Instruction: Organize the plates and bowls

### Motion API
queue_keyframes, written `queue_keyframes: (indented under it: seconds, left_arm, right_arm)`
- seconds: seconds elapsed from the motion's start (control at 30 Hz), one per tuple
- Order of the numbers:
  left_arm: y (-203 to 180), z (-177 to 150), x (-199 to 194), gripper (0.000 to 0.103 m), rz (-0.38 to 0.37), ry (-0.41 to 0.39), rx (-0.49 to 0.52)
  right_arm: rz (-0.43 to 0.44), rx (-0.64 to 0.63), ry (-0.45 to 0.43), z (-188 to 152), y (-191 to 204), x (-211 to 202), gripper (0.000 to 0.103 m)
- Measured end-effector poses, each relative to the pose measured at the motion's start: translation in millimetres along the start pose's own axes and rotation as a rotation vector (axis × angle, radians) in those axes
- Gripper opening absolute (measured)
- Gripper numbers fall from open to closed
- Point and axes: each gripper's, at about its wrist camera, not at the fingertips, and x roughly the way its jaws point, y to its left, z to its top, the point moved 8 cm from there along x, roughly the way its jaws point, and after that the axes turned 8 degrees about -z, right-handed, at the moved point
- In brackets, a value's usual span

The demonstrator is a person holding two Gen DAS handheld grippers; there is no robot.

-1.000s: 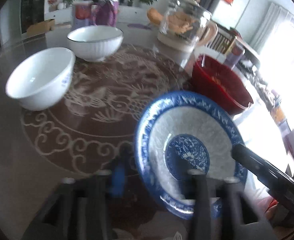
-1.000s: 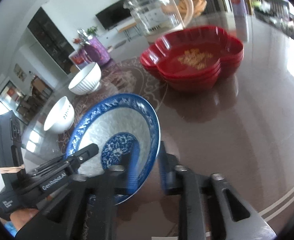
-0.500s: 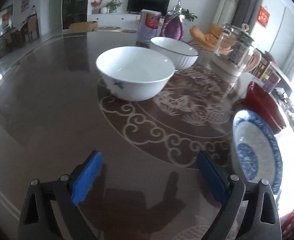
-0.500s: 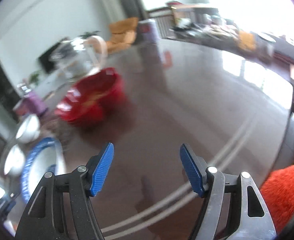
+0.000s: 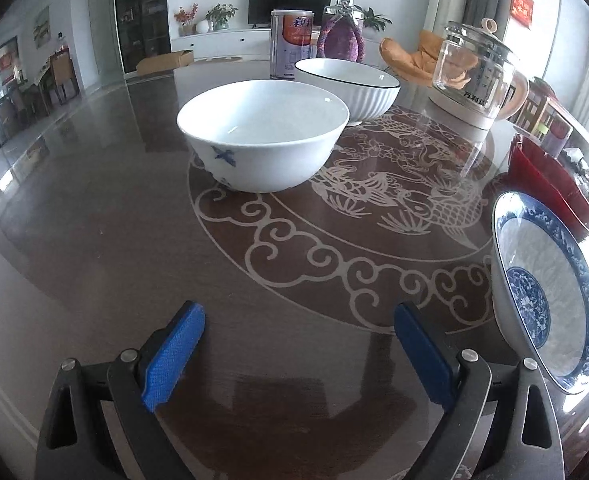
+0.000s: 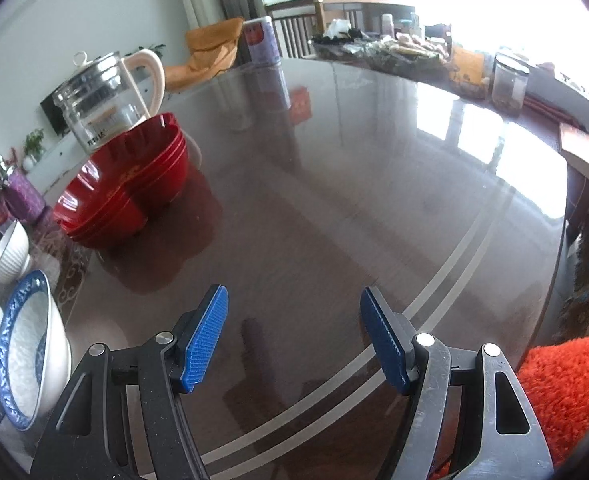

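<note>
Hovering over the glossy dark round worktop (image 5: 94,240), the left gripper (image 5: 298,350) and right gripper (image 6: 294,336) both stand apart, empty. The blue-rimmed white porcelain plate (image 5: 550,292) sits near the worktop's middle, beside stacked red scalloped bowls (image 6: 122,196), with two white bowls (image 5: 262,136) beyond.

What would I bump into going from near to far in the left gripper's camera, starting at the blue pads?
left gripper → white bowl with blue marks → ribbed white bowl → tin can → television.
</note>
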Motion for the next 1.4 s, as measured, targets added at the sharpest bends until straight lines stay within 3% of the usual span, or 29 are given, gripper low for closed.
queue_keyframes:
  seconds: [0.5, 1.4]
  left_arm:
    - [-3.2, 0.1, 3.9, 0.102, -0.003, 0.019, 0.023]
    - [-4.3, -0.7, 6.5, 0.102, 0.02, 0.034, 0.046]
  right_arm:
    - [-0.07, -0.046, -0.024, -2.0, 7.9, 4.7, 0.076]
    - [-0.085, -0.067, -0.025, -1.8, 10.6, 6.9, 0.078]
